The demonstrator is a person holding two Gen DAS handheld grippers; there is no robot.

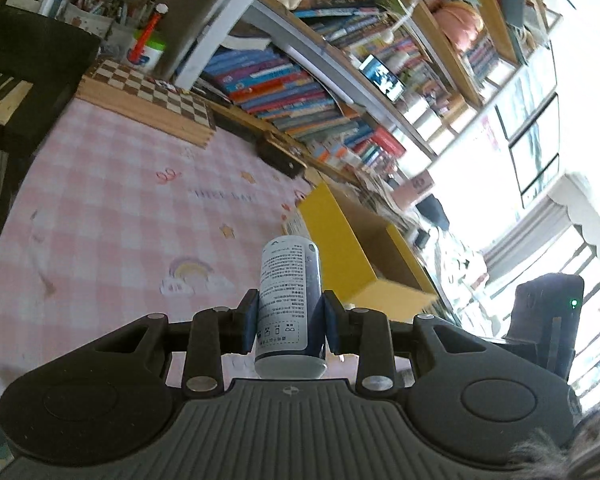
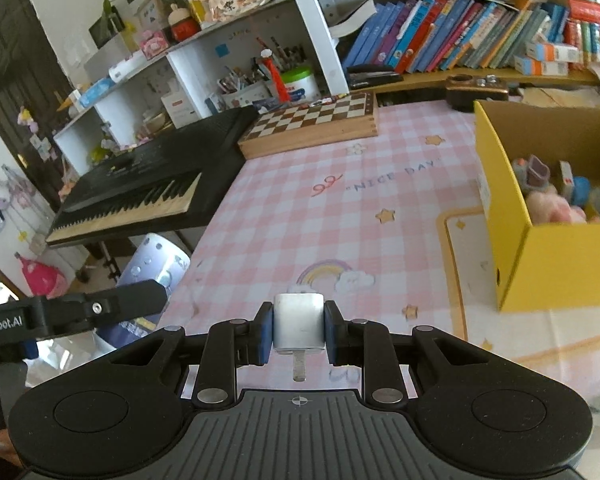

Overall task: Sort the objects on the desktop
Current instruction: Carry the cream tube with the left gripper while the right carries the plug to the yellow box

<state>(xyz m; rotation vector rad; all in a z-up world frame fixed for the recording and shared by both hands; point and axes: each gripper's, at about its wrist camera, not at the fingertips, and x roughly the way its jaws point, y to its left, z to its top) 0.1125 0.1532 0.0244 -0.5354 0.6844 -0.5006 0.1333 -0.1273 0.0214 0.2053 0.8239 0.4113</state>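
Left gripper (image 1: 288, 322) jaws squeezing a spray can (image 1: 290, 300), lying along the jaws. Right gripper (image 2: 299, 328) jaws squeezing a white plug (image 2: 299, 326). Yellow box (image 2: 548, 256) off to the right, nearer the plug.

can (image 1: 290, 300): smooth, glossy printed label. charger (image 2: 299, 328): smooth white plastic, metal prong. box (image 2: 556, 264): matt yellow cardboard. worktop (image 2: 300, 216): checked pink cloth cover. chessboard (image 2: 312, 120): wood. hand-held gripper (image 2: 299, 330): matt black plastic.
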